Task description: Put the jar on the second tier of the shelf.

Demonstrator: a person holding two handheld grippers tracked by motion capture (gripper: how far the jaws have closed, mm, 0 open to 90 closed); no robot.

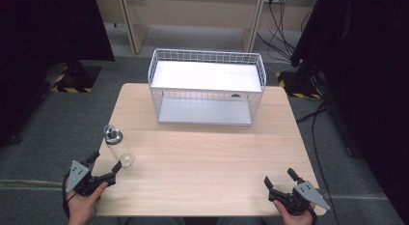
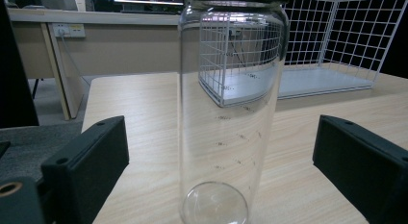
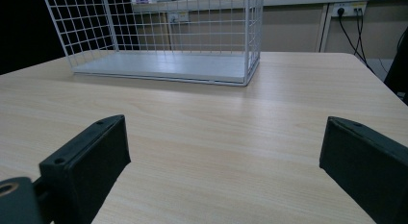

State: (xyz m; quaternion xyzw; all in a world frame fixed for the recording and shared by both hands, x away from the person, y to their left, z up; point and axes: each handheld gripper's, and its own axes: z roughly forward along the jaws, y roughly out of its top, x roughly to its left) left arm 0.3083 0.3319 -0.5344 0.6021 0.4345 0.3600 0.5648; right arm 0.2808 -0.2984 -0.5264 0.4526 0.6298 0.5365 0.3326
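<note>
A clear glass bottle with a metal cap stands upright near the table's left edge. In the left gripper view the bottle rises just ahead of the two black jaws, between them but apart from both. My left gripper is open, just behind the bottle at the front left corner. At the front right corner my right gripper is open, with bare tabletop between its jaws. A white wire shelf rack stands at the back middle of the table.
The wire rack has a solid white top shelf and a lower tray, open toward me. The wooden table is bare between the grippers. Beyond it are desk legs, cables and dark curtains on both sides.
</note>
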